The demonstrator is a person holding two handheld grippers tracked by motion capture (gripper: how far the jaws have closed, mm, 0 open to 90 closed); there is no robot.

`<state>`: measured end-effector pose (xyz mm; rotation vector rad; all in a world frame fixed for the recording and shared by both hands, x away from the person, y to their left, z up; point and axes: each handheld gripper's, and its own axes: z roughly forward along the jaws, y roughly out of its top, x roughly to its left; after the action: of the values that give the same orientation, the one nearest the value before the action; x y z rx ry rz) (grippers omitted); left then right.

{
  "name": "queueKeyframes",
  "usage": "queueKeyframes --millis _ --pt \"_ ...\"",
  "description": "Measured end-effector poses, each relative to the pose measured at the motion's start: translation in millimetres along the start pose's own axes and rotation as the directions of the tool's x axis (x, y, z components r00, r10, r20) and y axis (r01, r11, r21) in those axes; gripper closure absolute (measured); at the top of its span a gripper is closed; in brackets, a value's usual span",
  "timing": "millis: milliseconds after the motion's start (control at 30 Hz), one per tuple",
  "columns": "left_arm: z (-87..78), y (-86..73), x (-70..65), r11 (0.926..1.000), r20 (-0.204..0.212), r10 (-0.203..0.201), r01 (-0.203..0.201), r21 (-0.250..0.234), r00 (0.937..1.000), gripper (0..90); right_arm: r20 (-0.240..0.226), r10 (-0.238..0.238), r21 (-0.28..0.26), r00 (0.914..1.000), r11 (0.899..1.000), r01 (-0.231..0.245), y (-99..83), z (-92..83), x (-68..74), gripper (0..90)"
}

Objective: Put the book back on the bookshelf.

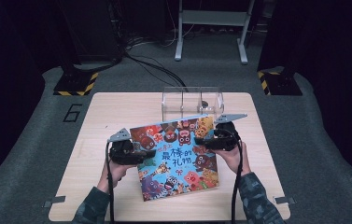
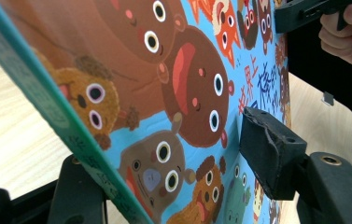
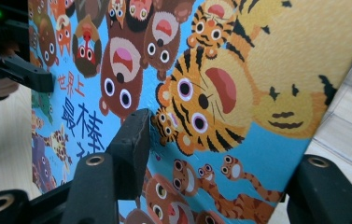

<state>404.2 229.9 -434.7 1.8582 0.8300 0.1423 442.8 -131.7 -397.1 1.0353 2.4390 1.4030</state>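
This looks like a lab or recording studio rather than a home. A light wooden table (image 1: 117, 112) stands on grey carpet (image 1: 33, 140) marked with a taped number 6 (image 1: 73, 113), amid black curtains, hazard-striped stand bases (image 1: 75, 84) (yellow and black), loose cables (image 1: 155, 65) and a grey metal frame (image 1: 211, 28).

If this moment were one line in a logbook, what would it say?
left gripper: shut on book | right gripper: shut on book | book: lifted, tilted above table | clear box: behind book
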Motion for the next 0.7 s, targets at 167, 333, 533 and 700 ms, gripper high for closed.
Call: queueKeyframes --millis 167,333,533,700 --pt "-2.5 3.7 -2.8 0.9998 -0.025 0.021 -0.02 0.007 0.9995 40.1 0.013 0.002 -0.002 0.9999 1.0 -0.002 1.9 -0.3 2.0 45.5" --pt "-6.0 6.5 -3.9 0.9986 -0.044 0.051 -0.05 0.018 0.9977 40.7 0.019 -0.004 -0.007 0.9998 1.0 0.004 4.8 -0.6 3.7 45.4" --pt "-9.0 9.6 -6.5 0.9962 -0.084 0.084 -0.082 0.028 0.9929 41.0 0.036 -0.006 -0.013 0.9993 1.0 0.006 6.4 -1.2 5.8 45.2" --pt "-11.6 12.5 -7.4 0.9947 -0.094 0.102 -0.101 0.017 0.9903 42.9 0.044 -0.01 -0.025 0.999 1.0 0.011 8.7 -2.3 6.6 44.9"
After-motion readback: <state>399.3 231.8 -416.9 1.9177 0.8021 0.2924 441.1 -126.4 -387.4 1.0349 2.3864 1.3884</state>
